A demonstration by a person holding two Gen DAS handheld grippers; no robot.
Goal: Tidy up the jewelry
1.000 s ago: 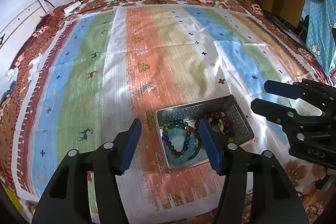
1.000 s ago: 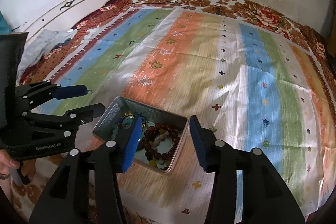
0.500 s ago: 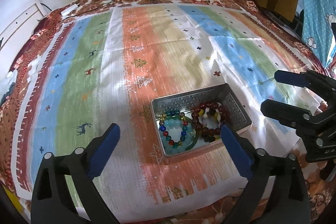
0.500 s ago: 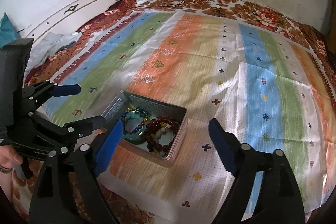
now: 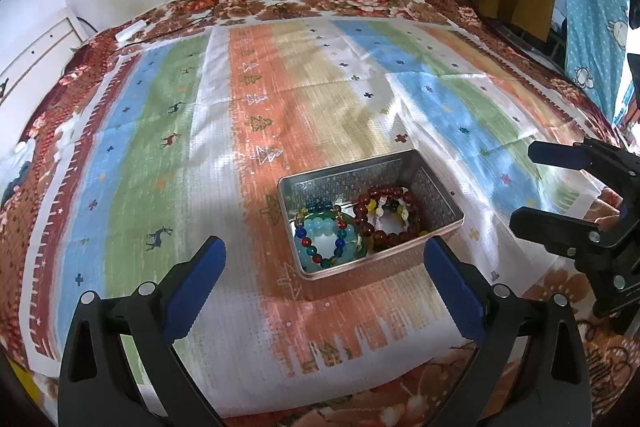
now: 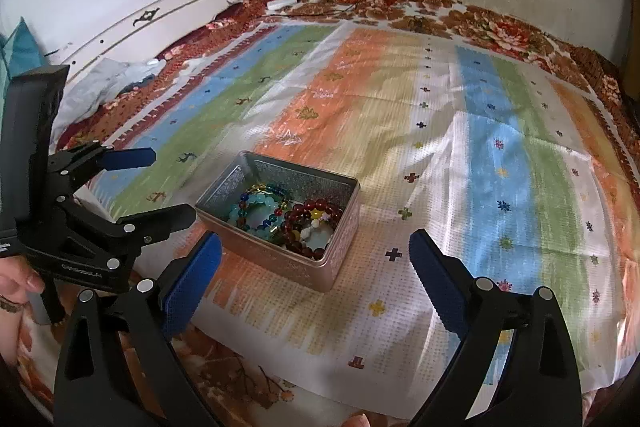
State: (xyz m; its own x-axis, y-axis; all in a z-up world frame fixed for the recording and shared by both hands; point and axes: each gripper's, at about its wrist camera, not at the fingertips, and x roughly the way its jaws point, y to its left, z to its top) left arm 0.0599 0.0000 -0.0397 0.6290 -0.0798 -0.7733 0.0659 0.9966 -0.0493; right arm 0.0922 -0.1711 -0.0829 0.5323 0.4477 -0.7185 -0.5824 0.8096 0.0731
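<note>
- The beaded bracelets (image 5: 362, 223) lie heaped in the open metal tin (image 5: 438, 187) on the striped cloth (image 5: 320, 87), near its near edge.
- Left gripper (image 5: 322, 277): released, empty.
- Right gripper (image 6: 316, 271): jaws opening, nothing between them.
- Pick one strand's raised edge, descending steeply inside the walls.

Both tongs are matte black plastic. The left tongs (image 5: 324, 259) carry blue ribbed pads on angular arms with triangular cut-outs and silver round screw heads; the right tongs (image 6: 316, 251) match. White lettering marks the left body. A patterned bracelet (image 6: 8, 303) circles one wrist.
</note>
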